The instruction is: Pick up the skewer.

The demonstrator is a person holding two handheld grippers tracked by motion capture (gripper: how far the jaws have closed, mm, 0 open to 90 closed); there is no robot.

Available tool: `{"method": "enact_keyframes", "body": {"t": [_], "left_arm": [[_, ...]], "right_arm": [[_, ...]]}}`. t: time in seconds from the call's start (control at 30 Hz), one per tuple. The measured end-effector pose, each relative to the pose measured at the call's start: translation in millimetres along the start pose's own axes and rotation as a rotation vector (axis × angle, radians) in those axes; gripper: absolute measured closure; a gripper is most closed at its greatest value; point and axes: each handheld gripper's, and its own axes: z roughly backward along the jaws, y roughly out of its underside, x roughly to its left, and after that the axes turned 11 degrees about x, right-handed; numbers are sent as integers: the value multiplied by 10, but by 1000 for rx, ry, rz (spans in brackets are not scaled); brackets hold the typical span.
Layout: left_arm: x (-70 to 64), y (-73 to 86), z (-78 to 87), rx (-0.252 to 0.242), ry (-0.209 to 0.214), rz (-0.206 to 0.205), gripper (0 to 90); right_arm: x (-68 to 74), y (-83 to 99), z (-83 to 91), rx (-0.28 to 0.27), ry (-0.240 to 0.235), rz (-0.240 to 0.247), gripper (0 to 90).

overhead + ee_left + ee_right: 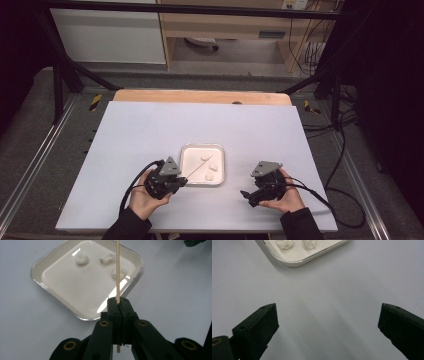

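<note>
Skewer (118, 270) tip cut off above tray (47, 263), left gripper (119, 302) clamping it

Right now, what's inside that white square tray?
The tray holds three small white lumps on its glossy floor. The wooden skewer, clamped in the left gripper, reaches over it and crosses one lump, hiding a strip of it.

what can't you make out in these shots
- Skewer tip: the top edge of the left gripper view cuts it off.
- White lumps in the tray: too small in the high view to say what they are.
- Tray's far side: cut off at the top of the right gripper view.
</note>
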Motion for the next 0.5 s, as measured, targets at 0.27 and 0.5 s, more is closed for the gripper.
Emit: {"method": "enact_keyframes", "body": {"t": [0.27, 0.5], "left_arm": [[119, 245, 82, -90, -13, 80, 884], [141, 358, 149, -132, -30, 98, 884]], "right_arm": [[-18, -61, 34, -60, -34, -83, 13], [2, -158, 36, -83, -50, -105, 9]]}}
